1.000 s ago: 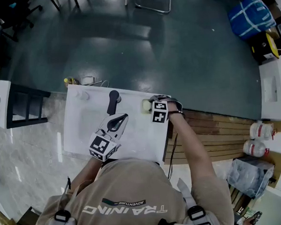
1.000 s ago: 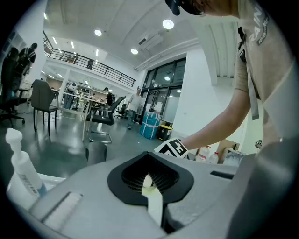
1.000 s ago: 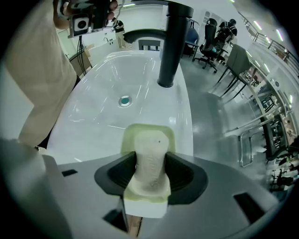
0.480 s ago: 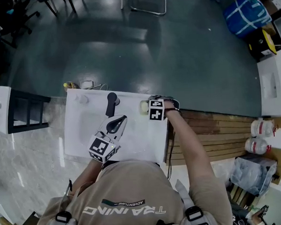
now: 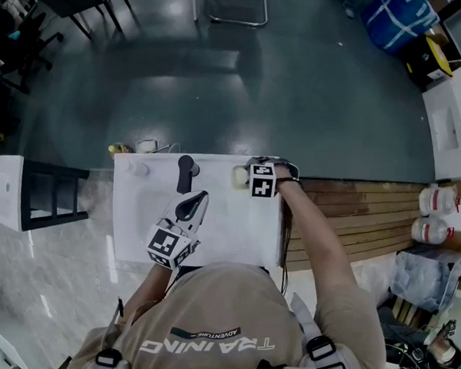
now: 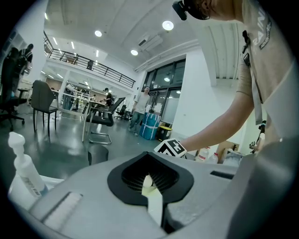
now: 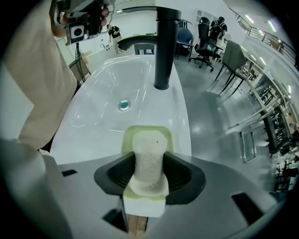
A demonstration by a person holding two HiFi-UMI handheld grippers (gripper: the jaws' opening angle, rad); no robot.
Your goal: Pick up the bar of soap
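The cream bar of soap (image 7: 148, 161) lies over a pale green soap dish (image 7: 145, 132) on the rim of the white sink (image 7: 117, 84). My right gripper (image 7: 149, 172) has its black jaws pressed against both sides of the bar. In the head view that gripper (image 5: 250, 176) sits at the dish (image 5: 238, 175) near the counter's right edge. Over the basin, my left gripper (image 5: 191, 203) hovers; in its own view the left gripper (image 6: 150, 179) is shut with nothing held.
A black faucet (image 7: 163, 42) stands behind the basin, whose drain (image 7: 123, 105) shows further in. A white pump bottle (image 6: 23, 168) stands at the sink's far left corner. Wooden boards (image 5: 355, 212) lie to the right, and chairs (image 5: 229, 2) stand on the floor beyond.
Both grippers stay where they were, the right one at the soap dish. Only the head camera has shifted slightly.
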